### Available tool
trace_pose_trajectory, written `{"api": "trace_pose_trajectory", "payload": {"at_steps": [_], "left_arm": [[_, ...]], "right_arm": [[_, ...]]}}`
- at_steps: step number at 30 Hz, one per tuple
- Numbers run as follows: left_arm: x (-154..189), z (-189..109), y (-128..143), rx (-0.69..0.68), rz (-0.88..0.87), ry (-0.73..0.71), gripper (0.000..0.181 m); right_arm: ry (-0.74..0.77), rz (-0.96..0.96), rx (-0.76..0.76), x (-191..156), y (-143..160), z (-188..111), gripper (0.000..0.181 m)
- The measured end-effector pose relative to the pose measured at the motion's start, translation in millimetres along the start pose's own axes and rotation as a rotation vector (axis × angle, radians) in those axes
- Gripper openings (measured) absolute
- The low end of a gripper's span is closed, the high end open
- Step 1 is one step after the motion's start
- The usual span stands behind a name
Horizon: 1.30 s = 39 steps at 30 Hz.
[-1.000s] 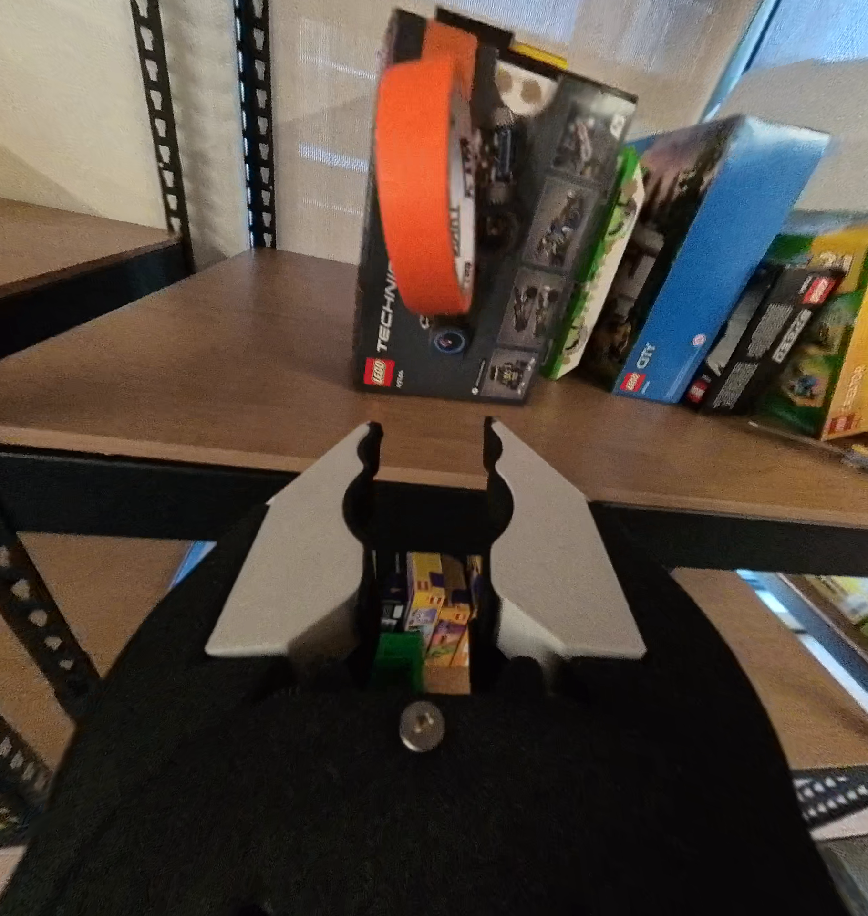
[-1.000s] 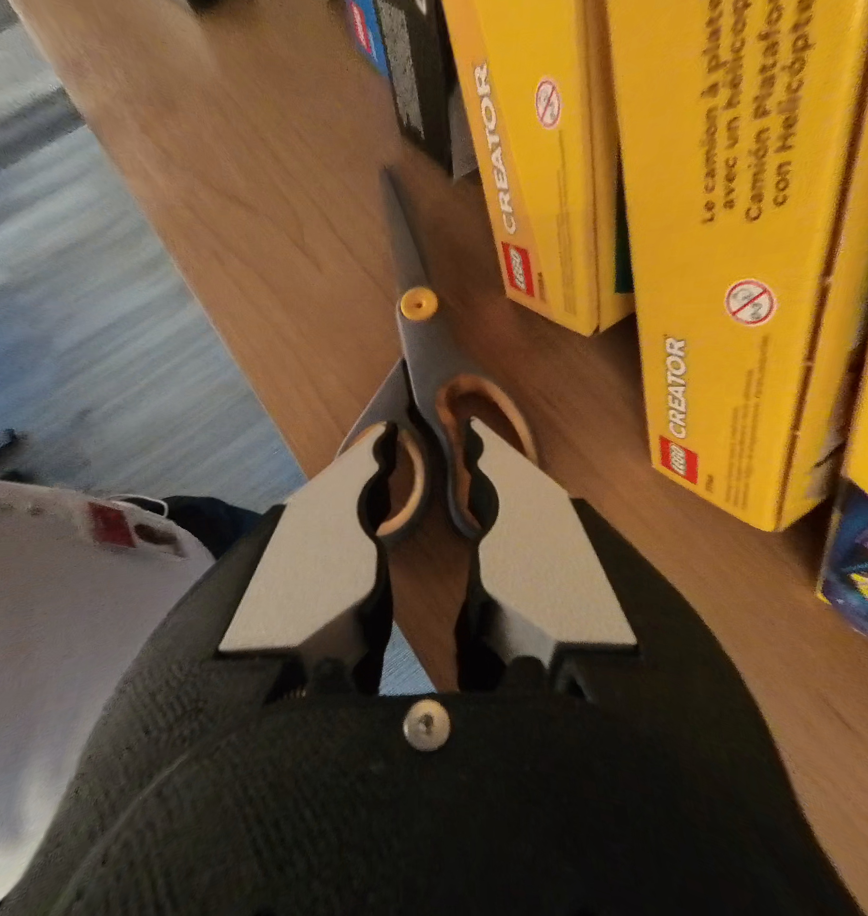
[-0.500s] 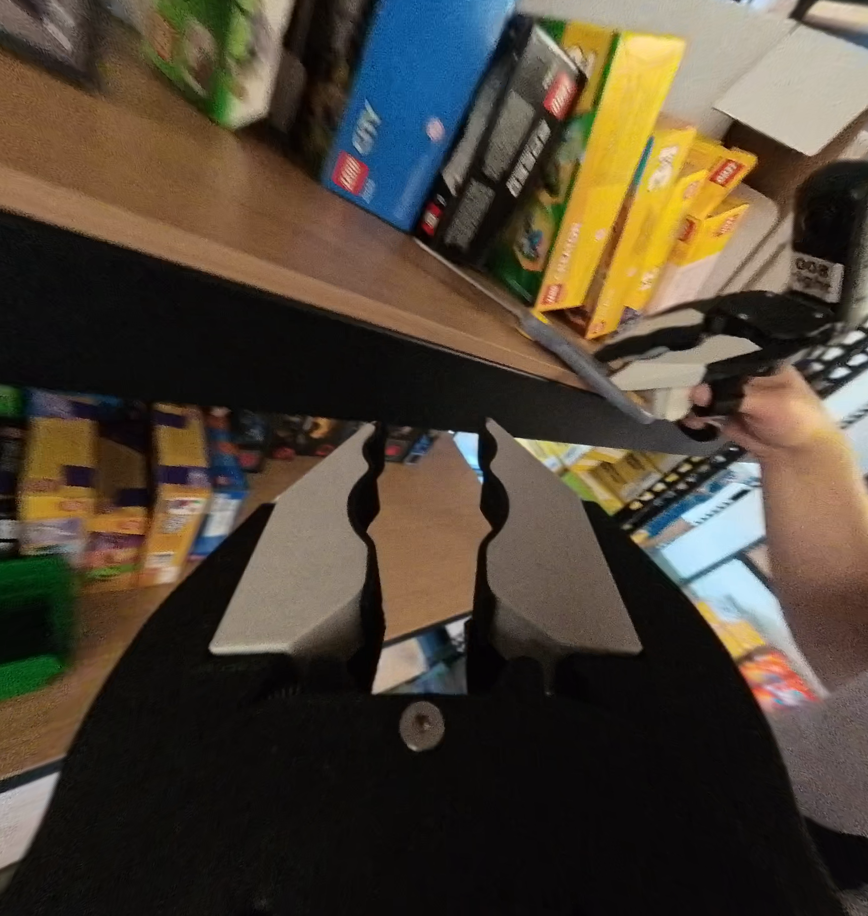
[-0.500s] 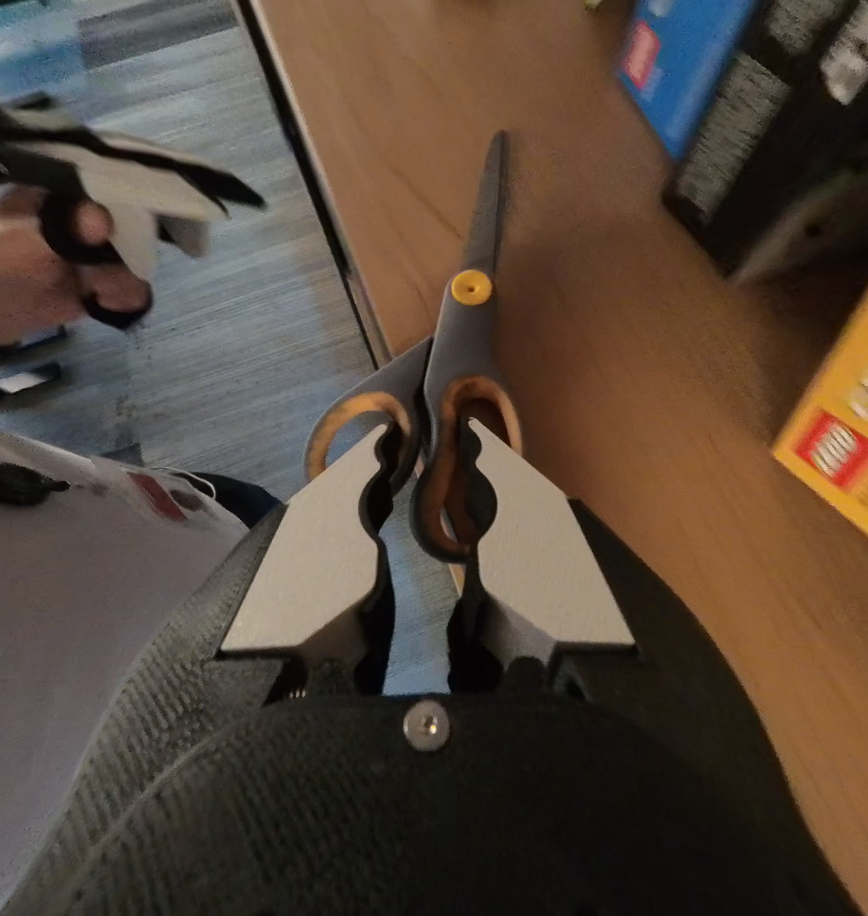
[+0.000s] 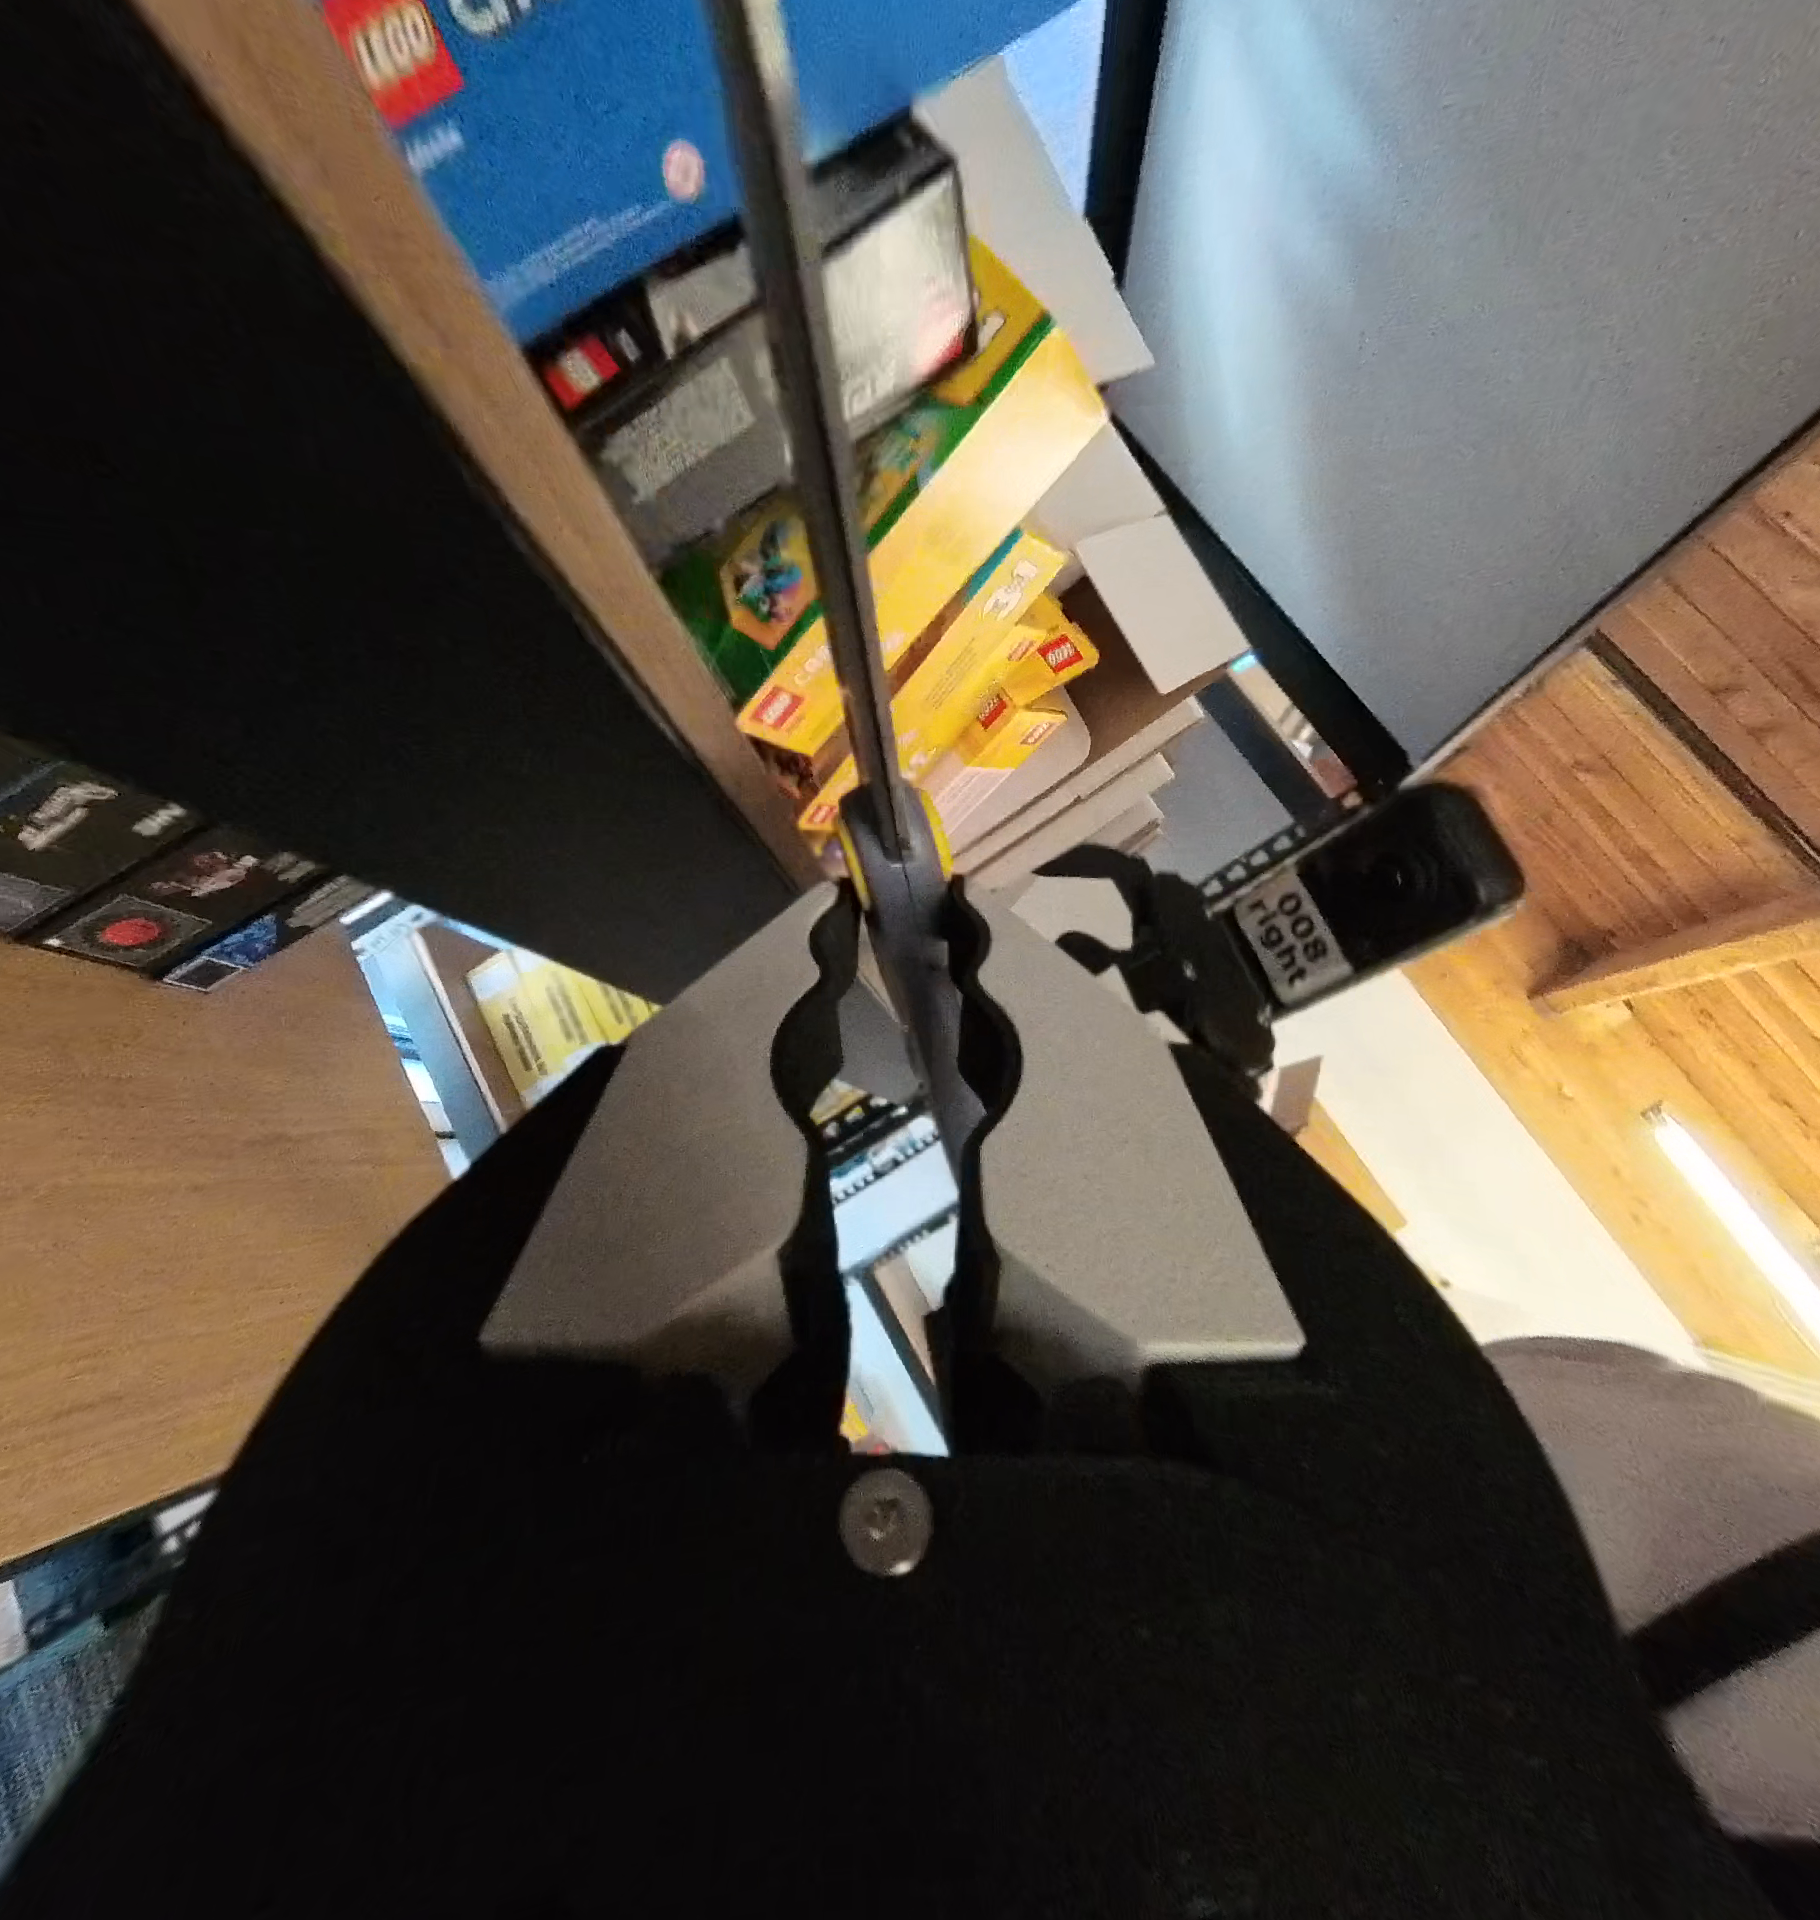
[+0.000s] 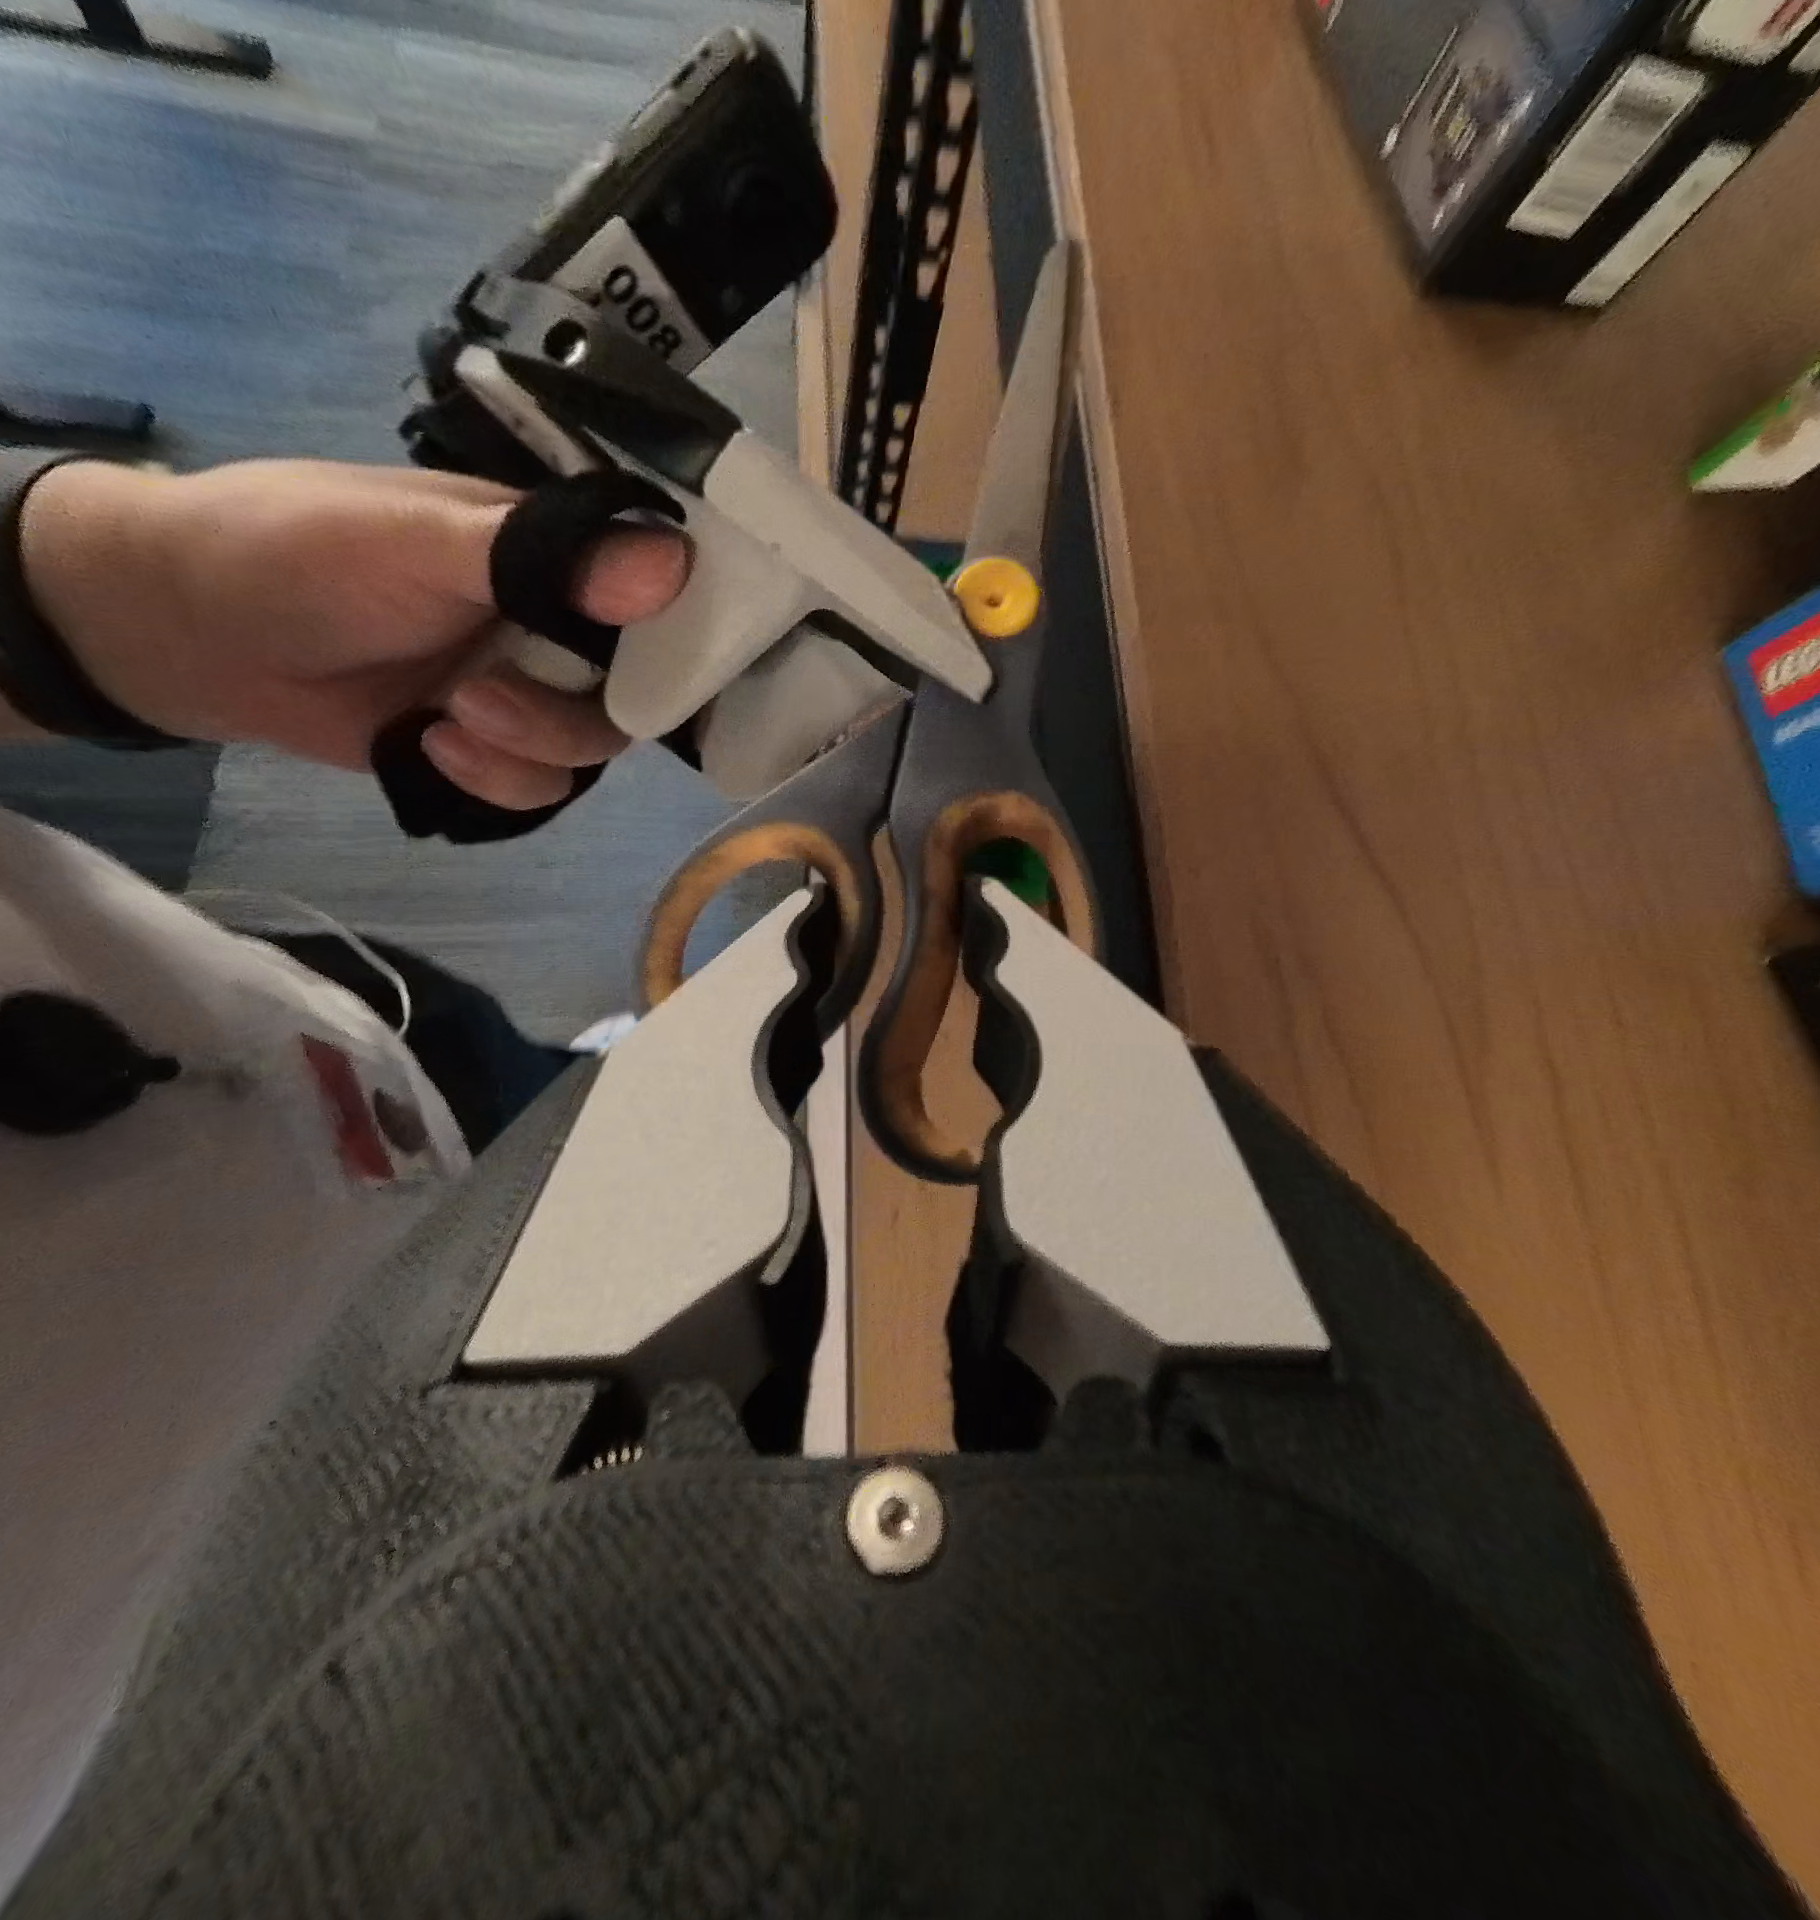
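A pair of scissors (image 6: 947, 748) with grey handles, orange-lined loops and a yellow pivot is held in the air beside the front edge of a wooden shelf (image 6: 1405, 727). My right gripper (image 6: 893, 888) is shut on one handle loop. My left gripper (image 6: 927, 675), held by a hand (image 6: 262, 613), meets the scissors just below the pivot. In the left wrist view the scissors (image 5: 812, 416) show edge-on, blade pointing away. My left gripper (image 5: 893, 894) has its jaws closed on them near the pivot. The right gripper's camera (image 5: 1405, 883) shows just behind.
Toy boxes stand on the shelf: a blue box (image 6: 1799, 717), black boxes (image 6: 1508, 135), and in the left wrist view a blue box (image 5: 573, 156) and yellow boxes (image 5: 937, 644). The shelf's black front beam (image 5: 210, 520) is close. White clothing (image 6: 106, 1247) is at the lower left. My left and right fingertips are right by each other.
The right gripper lifted the scissors off the shelf out to its front edge. The left gripper swung across from the shelf front and closed around the scissors near the pivot.
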<state>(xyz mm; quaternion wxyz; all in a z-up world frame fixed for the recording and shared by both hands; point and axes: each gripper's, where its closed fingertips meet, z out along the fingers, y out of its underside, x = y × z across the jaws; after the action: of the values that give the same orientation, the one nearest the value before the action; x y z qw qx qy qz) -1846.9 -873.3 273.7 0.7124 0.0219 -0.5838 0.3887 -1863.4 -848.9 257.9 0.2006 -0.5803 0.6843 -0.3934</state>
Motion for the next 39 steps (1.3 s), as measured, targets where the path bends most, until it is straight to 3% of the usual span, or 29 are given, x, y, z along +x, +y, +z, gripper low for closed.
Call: {"api": "trace_pose_trajectory", "payload": {"at_steps": [3, 7, 12, 17, 21, 26, 30, 34, 37, 39], "left_arm": [[15.8, -6.3, -14.0, 0.041, 0.056, -0.069, 0.012], [32.6, -4.0, -29.3, 0.069, 0.209, -0.203, 0.013], [35.7, 2.1, -52.3, 0.128, 0.224, -0.31, 0.015], [64.0, 20.0, -59.5, 0.117, 0.407, -0.342, 0.015], [81.1, 34.4, -62.9, 0.029, 0.541, -0.363, 0.019], [112.1, 35.7, -68.7, -0.035, 0.577, -0.276, 0.033], [114.9, -1.0, -87.8, 0.035, 0.675, -0.349, 0.037], [97.5, -39.5, -93.4, 0.069, 0.628, -0.391, 0.036], [75.2, -66.9, -96.3, 0.062, 0.564, -0.429, 0.036], [66.1, -85.9, -107.3, 0.083, 0.56, -0.459, 0.036]], "right_arm": [[0.058, -0.004, 0.047, -3.7, -15.4, 8.9, 0.029], [0.183, -0.08, -0.029, 3.5, -22.4, 29.0, 0.049], [0.33, -0.046, 0.065, 28.5, -41.0, 47.4, 0.045], [0.371, -0.01, 0.271, 45.9, -74.4, 30.6, 0.032], [0.254, 0.011, 0.387, 48.7, -88.1, 16.9, 0.029], [-0.084, 0.244, 0.607, 44.8, -108.1, -3.8, 0.033], [-0.238, 0.394, 0.658, 53.8, -109.5, -17.2, 0.039], [-0.503, 0.552, 0.715, 46.1, -121.1, -27.8, 0.04], [-0.444, 0.521, 0.605, 45.8, -116.3, -4.9, 0.042], [-0.513, 0.514, 0.576, 34.4, -123.7, 3.1, 0.046]]}}
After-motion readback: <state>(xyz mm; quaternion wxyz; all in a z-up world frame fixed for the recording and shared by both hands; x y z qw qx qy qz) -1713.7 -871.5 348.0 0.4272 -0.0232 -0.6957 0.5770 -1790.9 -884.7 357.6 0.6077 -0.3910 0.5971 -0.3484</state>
